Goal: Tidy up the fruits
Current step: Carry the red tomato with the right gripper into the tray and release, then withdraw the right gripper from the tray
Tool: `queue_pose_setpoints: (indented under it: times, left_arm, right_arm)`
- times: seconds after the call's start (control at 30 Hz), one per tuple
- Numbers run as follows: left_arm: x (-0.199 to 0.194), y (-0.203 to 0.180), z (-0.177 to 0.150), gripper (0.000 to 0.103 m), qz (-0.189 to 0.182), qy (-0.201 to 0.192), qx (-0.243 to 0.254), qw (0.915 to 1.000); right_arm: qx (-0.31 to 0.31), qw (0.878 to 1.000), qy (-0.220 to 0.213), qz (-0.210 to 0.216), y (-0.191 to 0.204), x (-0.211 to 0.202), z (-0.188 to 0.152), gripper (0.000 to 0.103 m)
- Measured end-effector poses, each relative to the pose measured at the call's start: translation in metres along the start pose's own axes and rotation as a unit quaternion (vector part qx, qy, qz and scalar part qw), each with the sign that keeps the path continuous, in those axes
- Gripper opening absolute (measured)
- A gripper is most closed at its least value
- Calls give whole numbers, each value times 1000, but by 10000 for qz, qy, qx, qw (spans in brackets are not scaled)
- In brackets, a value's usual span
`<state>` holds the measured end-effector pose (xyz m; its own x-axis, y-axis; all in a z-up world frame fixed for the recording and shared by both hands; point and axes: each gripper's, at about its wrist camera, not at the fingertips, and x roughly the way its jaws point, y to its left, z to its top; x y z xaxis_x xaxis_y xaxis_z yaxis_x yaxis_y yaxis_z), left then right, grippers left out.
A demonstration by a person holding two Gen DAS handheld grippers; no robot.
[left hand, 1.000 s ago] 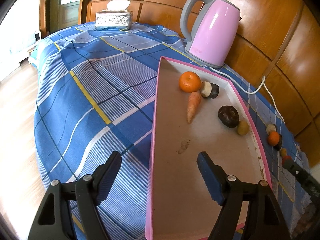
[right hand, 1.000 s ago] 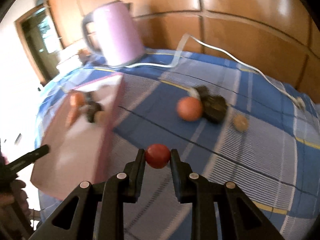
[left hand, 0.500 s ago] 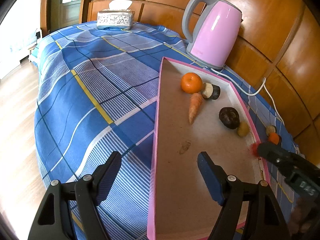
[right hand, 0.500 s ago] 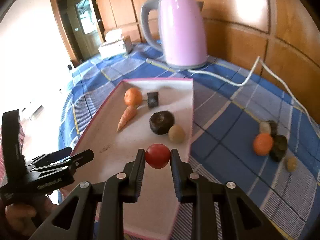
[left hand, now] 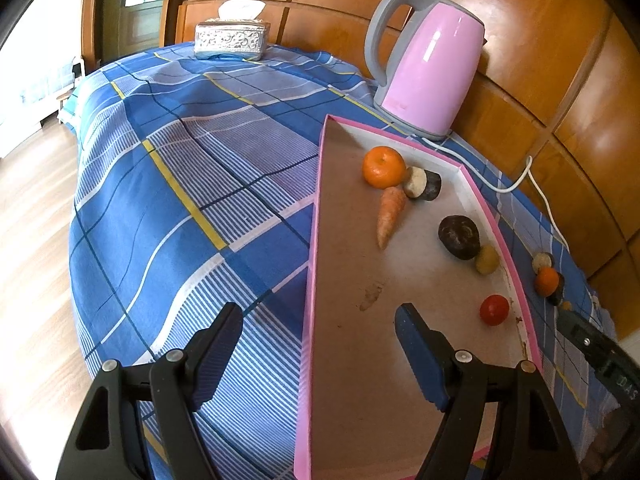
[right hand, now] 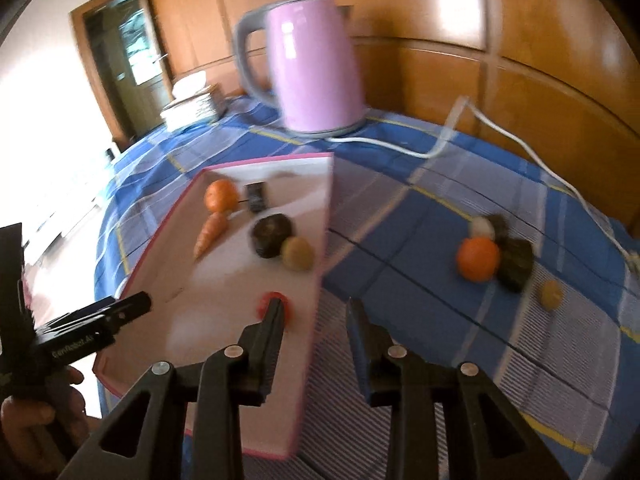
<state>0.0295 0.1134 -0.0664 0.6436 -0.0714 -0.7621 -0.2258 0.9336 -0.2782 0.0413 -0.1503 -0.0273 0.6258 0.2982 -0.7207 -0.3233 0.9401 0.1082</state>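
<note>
Tomato (left hand: 494, 309) lies in tray (left hand: 316, 240); right gripper (right hand: 314, 320) jaws opening (empty).

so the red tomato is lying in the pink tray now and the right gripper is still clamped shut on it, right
Not quite. The red tomato does lie in the pink tray, but the right gripper is not clamped on it. Its jaws are opening, nothing sits between them, and the tomato rests on the tray floor behind the gripper's left finger. The right wrist view shows this, and the left wrist view shows the tomato lying free.

Tray (left hand: 316, 240) near end bare — kettle (left hand: 430, 68) behind
</note>
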Motion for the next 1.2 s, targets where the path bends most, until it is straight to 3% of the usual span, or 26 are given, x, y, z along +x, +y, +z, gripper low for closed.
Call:
queue_pose_setpoints:
  times: [0.27,0.67,0.97,1.2]
  left_arm:
    - [-3,-3,0,79,-27,-38,45,10000]
    - [-6,-8,-1,79,-28,-56,126,9999]
    - [-7,-10,-2,79,-18,-65,176,9998]
    - [-8,-11,0,79,-10,-102,215,9997]
  right_arm:
    - [821,9925,-71,-906,-64,-26,-29,36]
    - [1904,9546,-14,-2292,-149,-65,-86,36]
    - [2612,9127,-104,-3142,-191,-87,-116,36]
    - [3318,8613,-169,-3845,-226,-107,-143,36]
